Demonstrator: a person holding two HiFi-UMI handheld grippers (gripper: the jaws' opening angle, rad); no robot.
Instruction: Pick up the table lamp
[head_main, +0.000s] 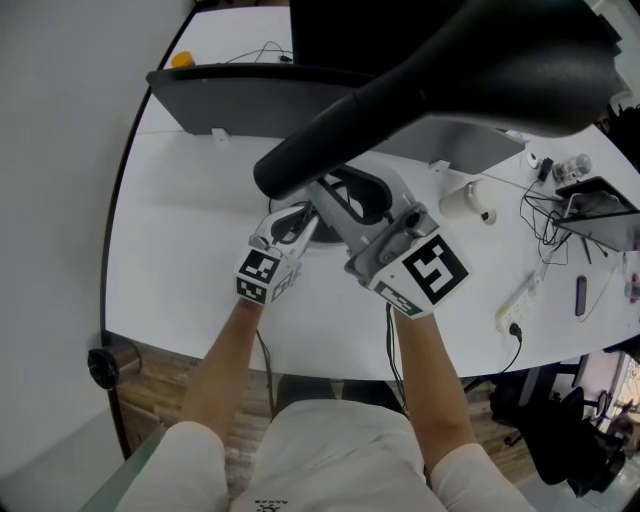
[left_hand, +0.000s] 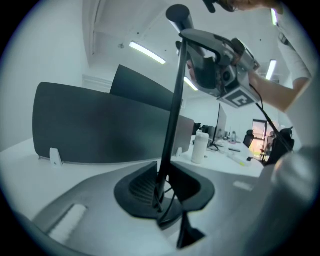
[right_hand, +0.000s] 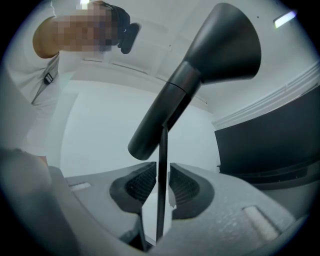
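— Lamp head (head_main: 470, 70) looms at twelve o'clock. Who has the table lamp (head_main: 330, 150)?

— The left gripper (left_hand: 161, 180) is clamped on the lamp stem (left_hand: 172, 125) low down, cable (left_hand: 170, 200) pinched alongside. At its three o'clock, the right gripper (right_hand: 160, 175) only brackets the stem, with slivers of light on both sides.

— Which step?

— Securing the hold, I'd judge; the base is hidden. Next, close the right jaws and raise both together, clear of the desk divider (head_main: 240, 100) at eleven.
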